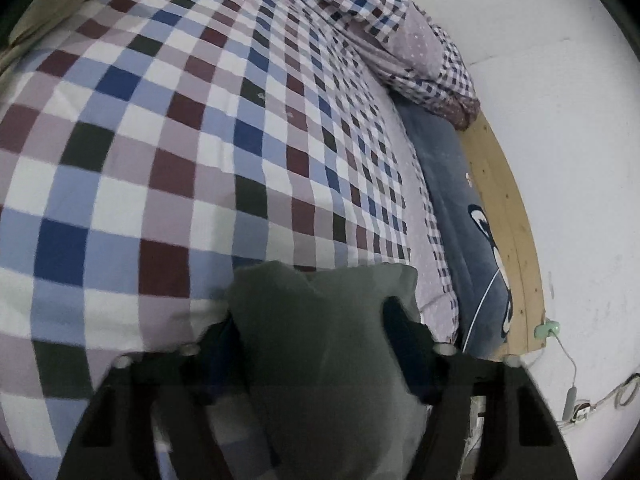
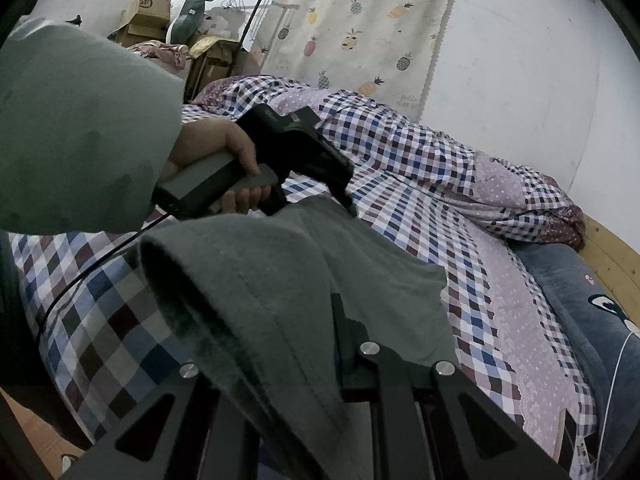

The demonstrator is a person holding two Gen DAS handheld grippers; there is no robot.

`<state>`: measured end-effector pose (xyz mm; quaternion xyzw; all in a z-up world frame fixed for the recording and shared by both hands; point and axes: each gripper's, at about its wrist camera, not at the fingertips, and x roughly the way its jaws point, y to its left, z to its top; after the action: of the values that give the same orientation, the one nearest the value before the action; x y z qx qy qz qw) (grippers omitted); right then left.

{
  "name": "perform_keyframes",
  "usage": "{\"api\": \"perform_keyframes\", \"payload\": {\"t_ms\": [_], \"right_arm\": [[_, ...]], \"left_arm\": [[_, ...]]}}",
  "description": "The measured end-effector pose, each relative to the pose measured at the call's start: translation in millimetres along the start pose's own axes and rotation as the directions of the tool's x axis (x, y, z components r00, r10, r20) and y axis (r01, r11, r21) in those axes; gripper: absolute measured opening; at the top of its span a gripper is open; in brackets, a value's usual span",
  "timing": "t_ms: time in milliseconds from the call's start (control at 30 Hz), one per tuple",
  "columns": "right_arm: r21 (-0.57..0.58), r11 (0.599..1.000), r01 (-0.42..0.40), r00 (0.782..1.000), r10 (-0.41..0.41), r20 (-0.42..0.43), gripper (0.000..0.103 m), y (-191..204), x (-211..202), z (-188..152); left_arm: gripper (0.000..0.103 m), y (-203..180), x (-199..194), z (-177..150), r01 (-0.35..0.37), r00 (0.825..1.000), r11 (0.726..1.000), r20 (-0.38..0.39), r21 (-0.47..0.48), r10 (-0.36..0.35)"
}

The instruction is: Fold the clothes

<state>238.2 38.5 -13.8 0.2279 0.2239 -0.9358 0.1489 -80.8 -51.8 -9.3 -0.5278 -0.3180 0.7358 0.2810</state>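
A grey-green garment is bunched between the fingers of my left gripper, which is shut on it above the checked bedspread. In the right wrist view the same garment hangs thick over my right gripper, which is shut on it. Its left finger is hidden under the cloth and only the right finger shows. A hand in a grey-green sleeve holds the left gripper, whose tips pinch the garment's far edge. The cloth stretches between the two grippers.
A crumpled checked quilt lies at the bed's far end. A blue pillow and a wooden bed frame run along the white wall. Cardboard boxes, a clothes rack and a pineapple curtain stand behind the bed.
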Motion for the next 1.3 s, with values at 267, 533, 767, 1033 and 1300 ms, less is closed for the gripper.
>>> {"api": "perform_keyframes", "payload": {"t_ms": [267,533,767,1033,1300], "right_arm": [[-0.003,1.000,0.005,1.000,-0.005,-0.001,0.010,0.7,-6.7,6.7],[0.001,0.999,-0.045,0.996,0.045,0.072,0.008,2.3,-26.6,45.1],[-0.026,0.988,-0.150,0.974,0.152,0.170,0.007,21.7,-18.4,112.3],[-0.131,0.963,-0.236,0.915,0.266,0.303,0.007,79.5,20.2,226.1],[-0.260,0.935,-0.243,0.859,0.332,0.390,0.007,179.0,60.6,326.0]], "left_arm": [[0.020,-9.7,-16.5,-4.4,0.017,0.997,1.000,0.080,-0.014,-0.016],[0.017,-33.7,-104.5,-9.2,0.037,0.974,0.999,0.222,0.009,-0.038],[0.016,-34.7,-222.8,-0.6,-0.008,0.923,1.000,0.383,-0.012,0.012],[0.016,16.7,-386.5,11.7,-0.073,0.814,0.992,0.568,-0.107,0.121],[0.015,89.5,-535.9,14.5,-0.112,0.678,0.967,0.694,-0.230,0.243]]}}
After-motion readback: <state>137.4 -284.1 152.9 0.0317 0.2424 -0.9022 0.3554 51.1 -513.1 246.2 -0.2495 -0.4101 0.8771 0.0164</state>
